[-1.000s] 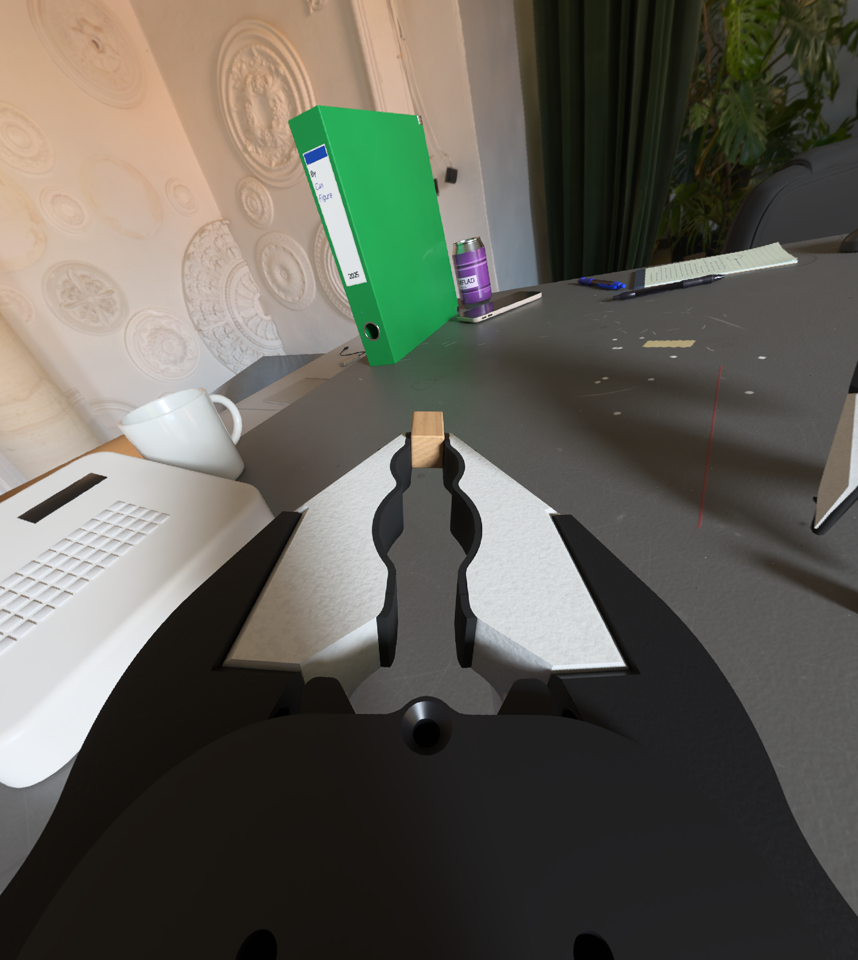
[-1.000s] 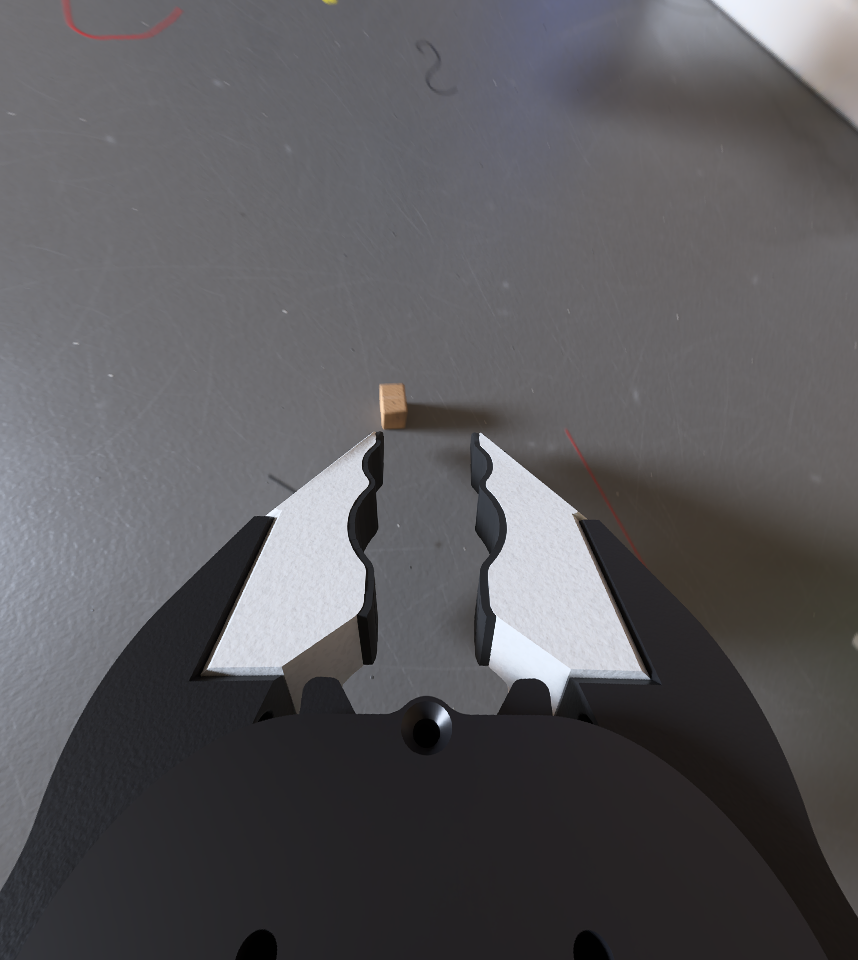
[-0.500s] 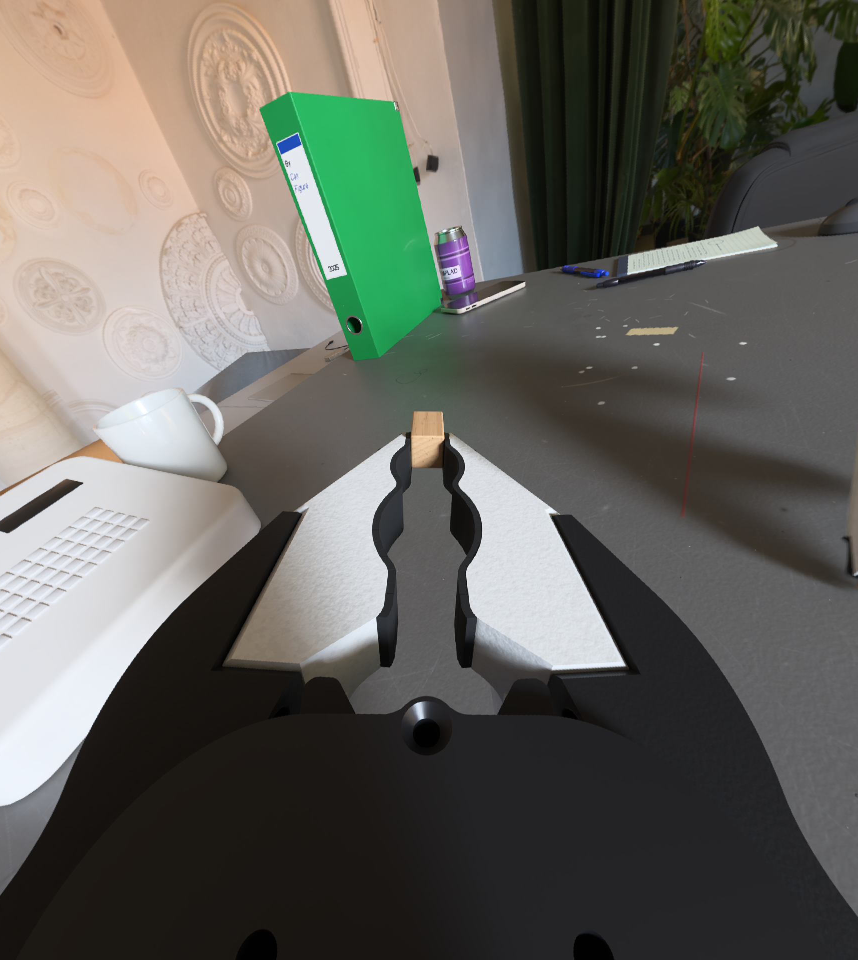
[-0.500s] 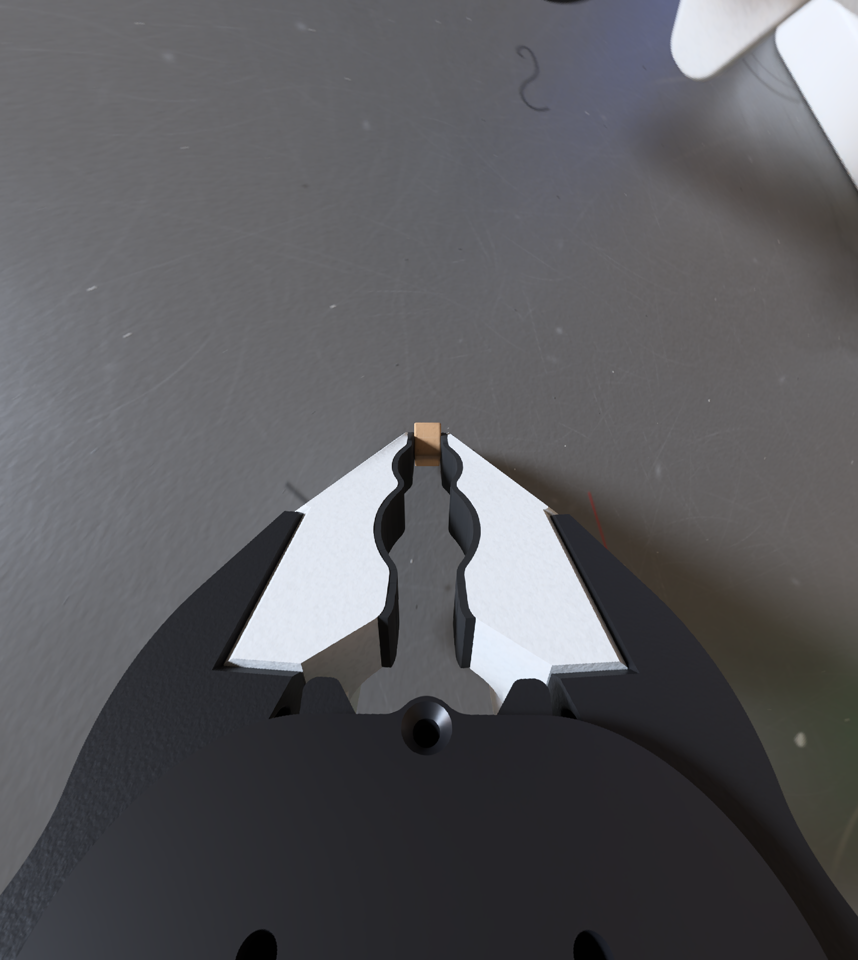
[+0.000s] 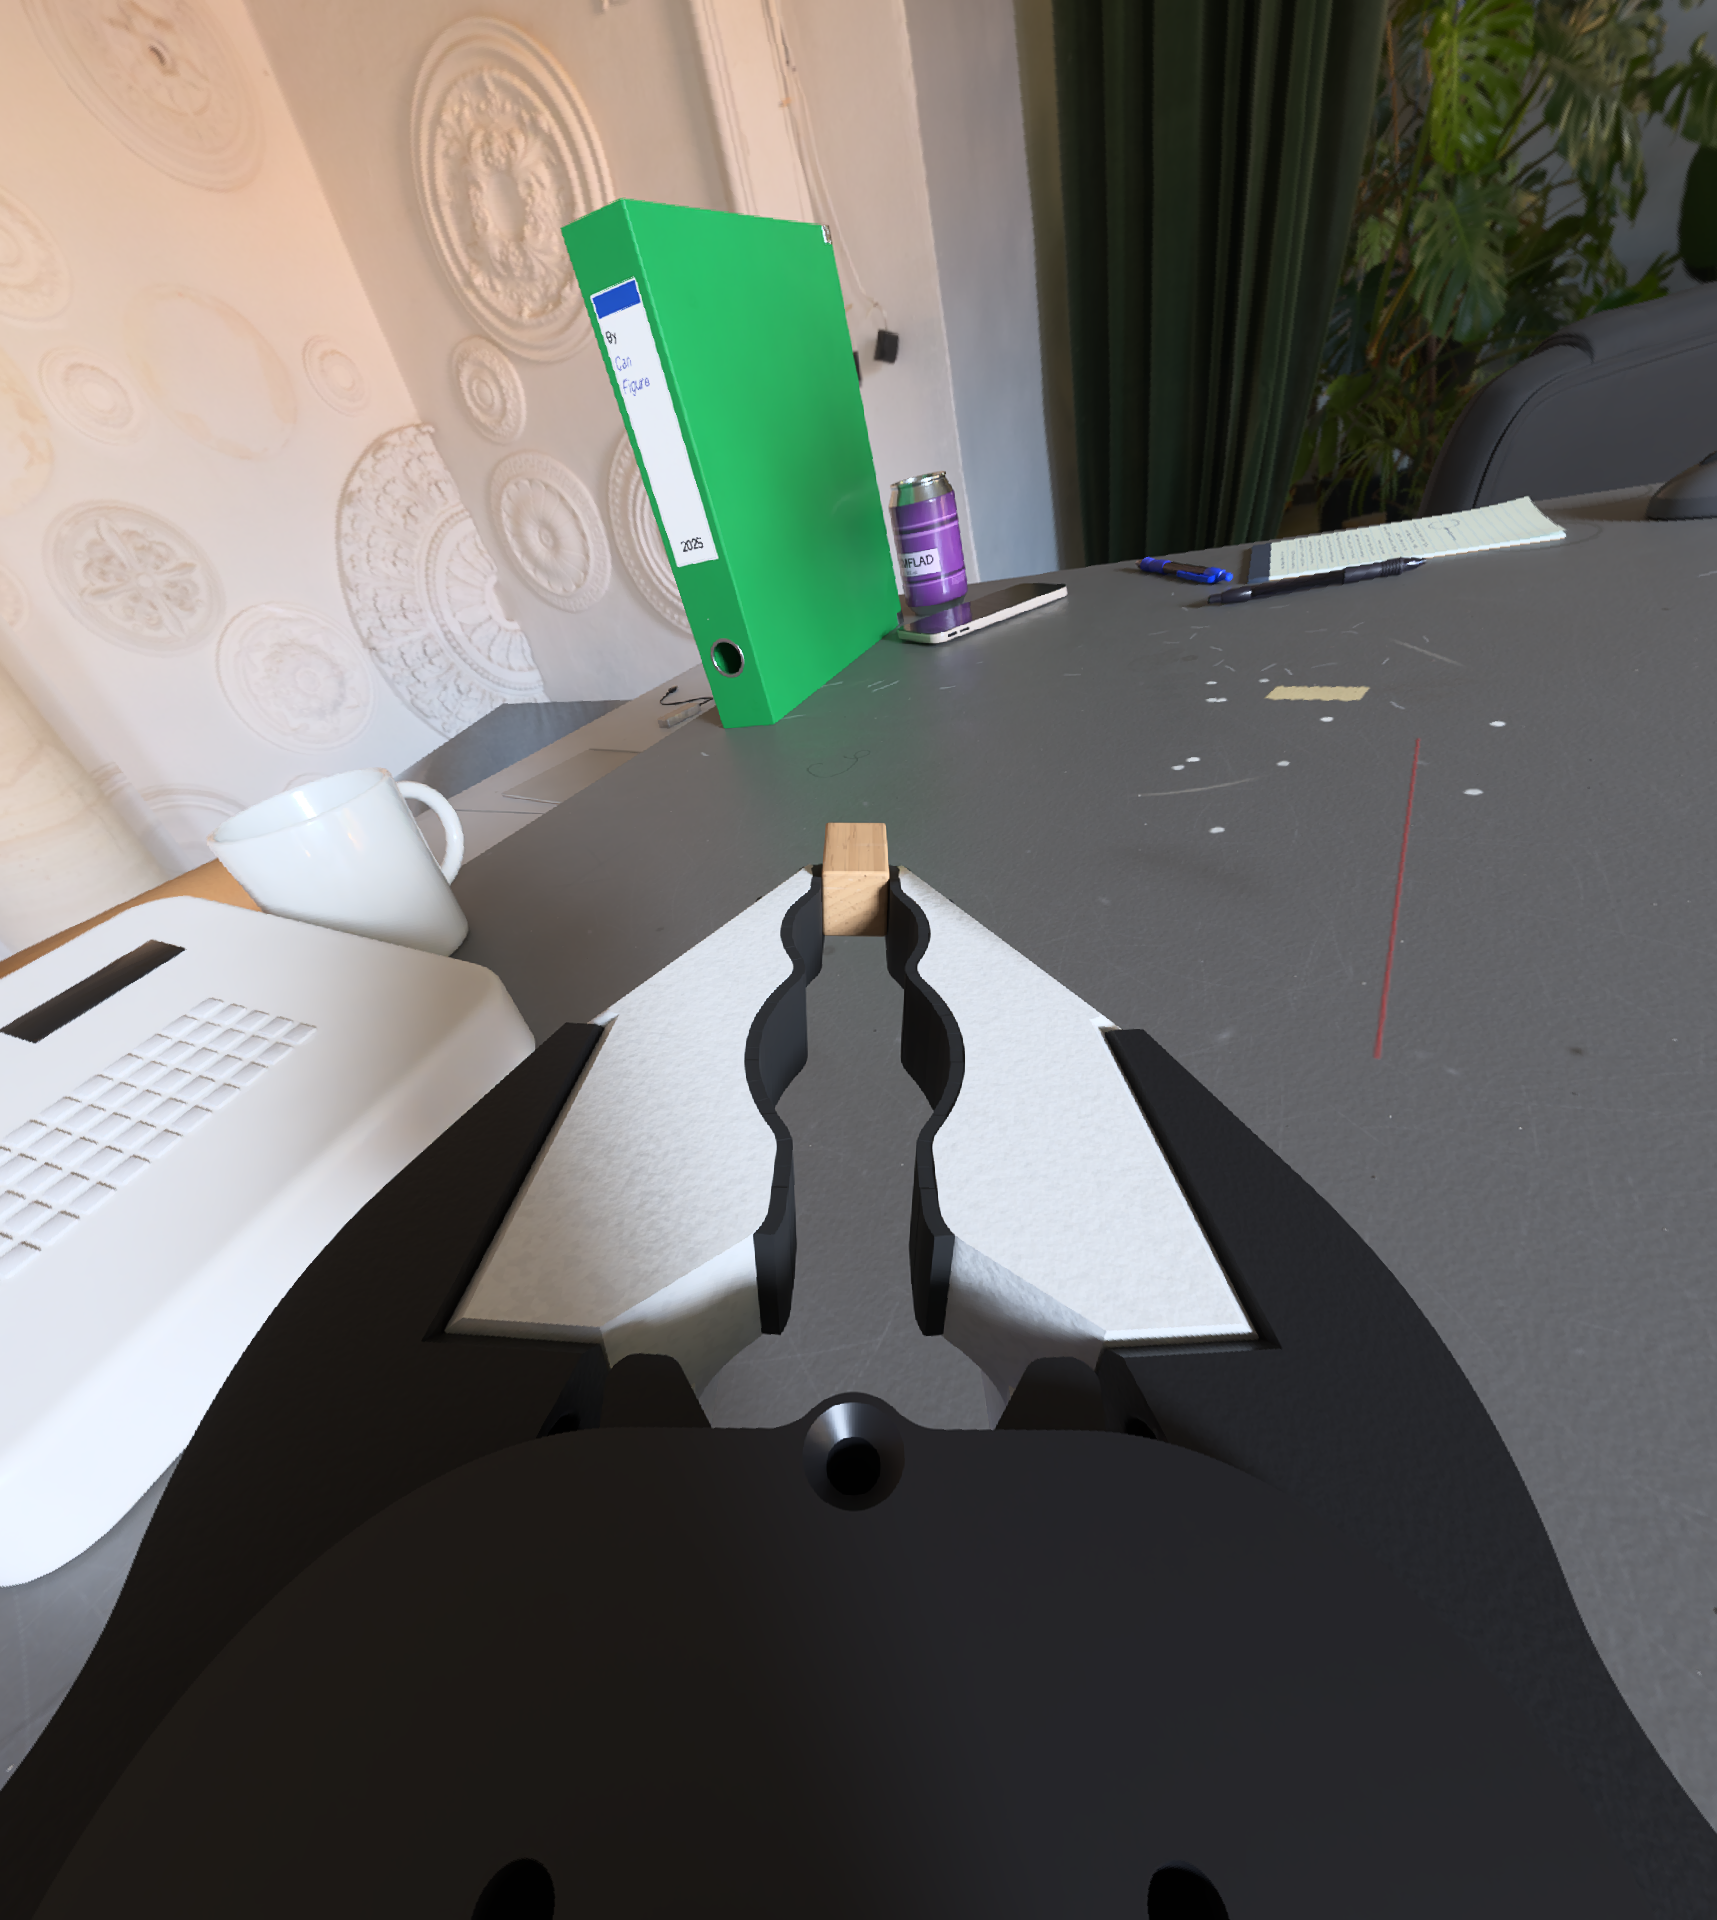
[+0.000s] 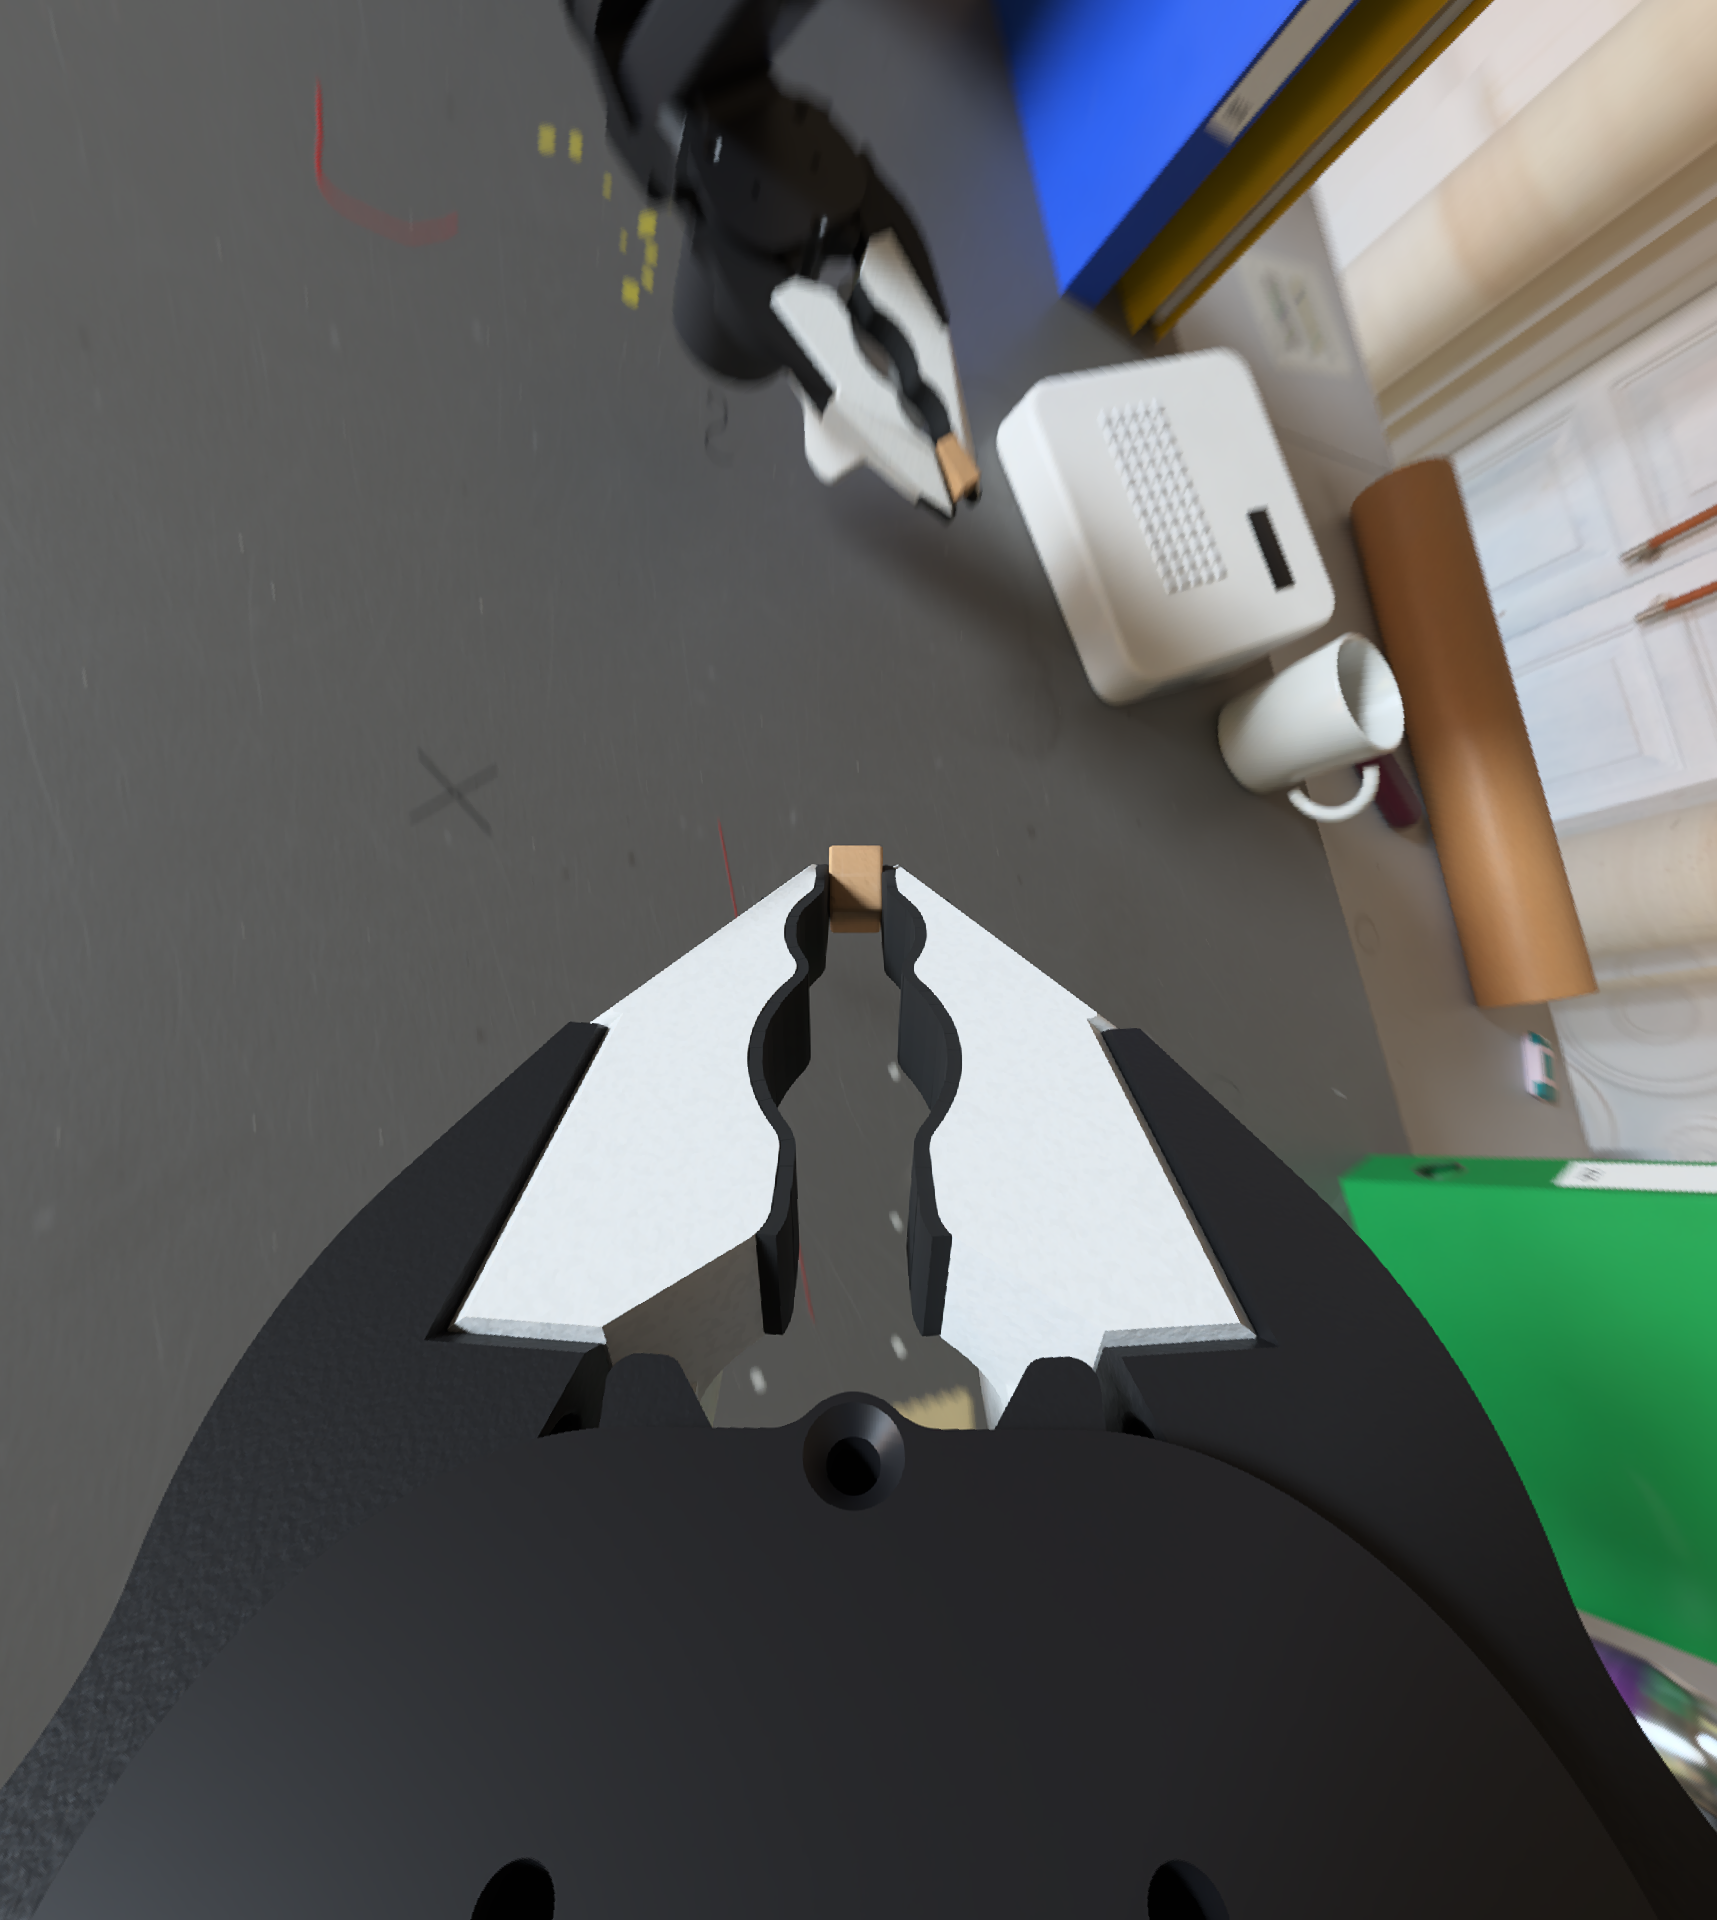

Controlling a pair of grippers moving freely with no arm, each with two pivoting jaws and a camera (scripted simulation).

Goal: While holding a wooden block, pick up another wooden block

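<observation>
Left tongs (image 5: 855, 883) clamped on a small pale wooden cube (image 5: 855, 879) at the very tips, held above the scuffed dark grey counter (image 5: 1353, 1039). Right tongs (image 6: 855, 888) likewise closed around a second small tan wooden cube (image 6: 854, 889), pinched at the tips and lifted off the counter. Landmark: white slotted plastic box (image 5: 106, 1195). Just beyond it, a white ceramic mug (image 5: 345, 857); farther beyond, an upright green ring binder (image 5: 740, 457) with a purple drink can (image 5: 925, 540) beside. From the right wrist view, left tongs near that white box, cube just beside its edge.
</observation>
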